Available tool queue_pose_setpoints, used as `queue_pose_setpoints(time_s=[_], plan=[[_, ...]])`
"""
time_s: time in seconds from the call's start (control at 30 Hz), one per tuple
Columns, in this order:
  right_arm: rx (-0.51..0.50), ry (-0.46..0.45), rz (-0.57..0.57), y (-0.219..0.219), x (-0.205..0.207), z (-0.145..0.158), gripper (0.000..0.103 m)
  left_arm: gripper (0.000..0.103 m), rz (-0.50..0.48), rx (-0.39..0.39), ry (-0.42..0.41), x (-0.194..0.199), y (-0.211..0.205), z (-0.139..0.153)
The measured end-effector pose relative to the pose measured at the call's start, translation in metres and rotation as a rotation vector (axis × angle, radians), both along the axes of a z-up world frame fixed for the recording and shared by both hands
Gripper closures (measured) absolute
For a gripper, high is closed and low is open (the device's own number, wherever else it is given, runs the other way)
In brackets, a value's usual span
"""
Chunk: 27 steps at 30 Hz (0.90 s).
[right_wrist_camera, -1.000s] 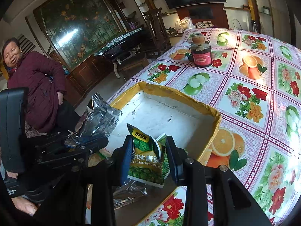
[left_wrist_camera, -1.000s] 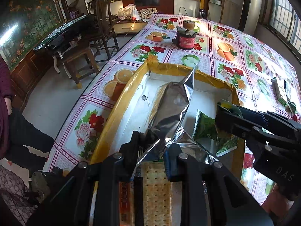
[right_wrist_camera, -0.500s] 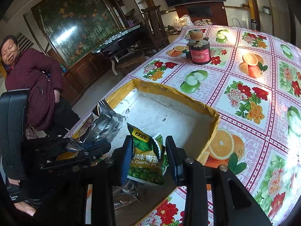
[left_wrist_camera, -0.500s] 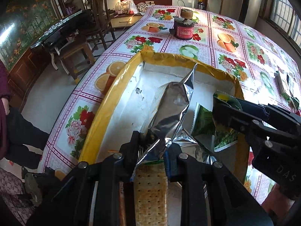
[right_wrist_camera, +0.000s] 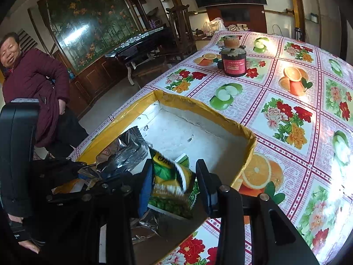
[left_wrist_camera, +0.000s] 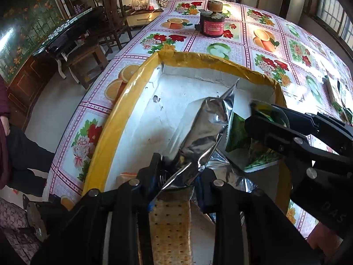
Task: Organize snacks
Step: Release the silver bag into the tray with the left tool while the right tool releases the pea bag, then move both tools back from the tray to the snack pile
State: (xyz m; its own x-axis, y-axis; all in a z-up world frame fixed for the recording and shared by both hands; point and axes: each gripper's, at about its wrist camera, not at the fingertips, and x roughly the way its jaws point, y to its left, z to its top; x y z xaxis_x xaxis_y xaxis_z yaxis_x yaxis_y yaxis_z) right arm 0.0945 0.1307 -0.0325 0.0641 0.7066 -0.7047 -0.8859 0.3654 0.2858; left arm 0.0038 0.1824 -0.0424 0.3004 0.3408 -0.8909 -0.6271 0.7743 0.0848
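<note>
Both tongs have dropped lower over the box (left_wrist_camera: pixel 123 101) since a second ago, its white floor filling more of each view. Left tongs (left_wrist_camera: pixel 179 172): clamped on the bottom seam of a silver foil bag (left_wrist_camera: pixel 207 128), which stands tilted up and away inside the box. A cracker pack (left_wrist_camera: pixel 169 227) lies just beneath them, seemingly at the box's near end, though the tongs hide its edges. Right tongs (right_wrist_camera: pixel 174 184): narrow, gripping a green pea packet (right_wrist_camera: pixel 171 190) near its top, hanging over the near right corner with more crumpled foil (right_wrist_camera: pixel 147 223) below. A red jar (right_wrist_camera: pixel 233 61) stands well apart on the counter (right_wrist_camera: pixel 286 114).

Step in hand, by my reading: placing both snacks into the box. Next move calls for lowering each to the floor, side by side, then opening the tongs.
</note>
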Motion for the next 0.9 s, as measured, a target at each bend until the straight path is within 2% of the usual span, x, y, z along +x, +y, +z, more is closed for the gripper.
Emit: queue_pose_setpoints(time_s=[0.07, 0.13, 0.23, 0.53, 0.73, 0.9], plan=[[0.002, 0.001, -0.006, -0.002, 0.001, 0.001, 0.060, 0.066, 0.000, 0.000, 0.005, 0.000, -0.001, 0.000], [0.012, -0.002, -0.012, -0.004, 0.002, 0.003, 0.055, 0.050, 0.008, 0.001, 0.007, -0.001, 0.000, 0.001], [0.020, -0.007, -0.014, -0.007, 0.001, 0.008, 0.054, 0.039, 0.010, 0.007, -0.010, -0.004, -0.002, 0.005], [0.045, -0.011, -0.037, -0.027, -0.004, 0.020, 0.049, 0.031, 0.011, 0.060, -0.050, -0.017, -0.014, 0.025], [0.080, -0.008, -0.083, -0.059, -0.007, 0.032, 0.038, 0.025, 0.009, 0.083, -0.082, -0.025, -0.028, 0.038], [0.105, -0.007, -0.122, -0.091, -0.009, 0.040, 0.037, 0.022, -0.010, 0.092, -0.103, -0.027, -0.043, 0.046]])
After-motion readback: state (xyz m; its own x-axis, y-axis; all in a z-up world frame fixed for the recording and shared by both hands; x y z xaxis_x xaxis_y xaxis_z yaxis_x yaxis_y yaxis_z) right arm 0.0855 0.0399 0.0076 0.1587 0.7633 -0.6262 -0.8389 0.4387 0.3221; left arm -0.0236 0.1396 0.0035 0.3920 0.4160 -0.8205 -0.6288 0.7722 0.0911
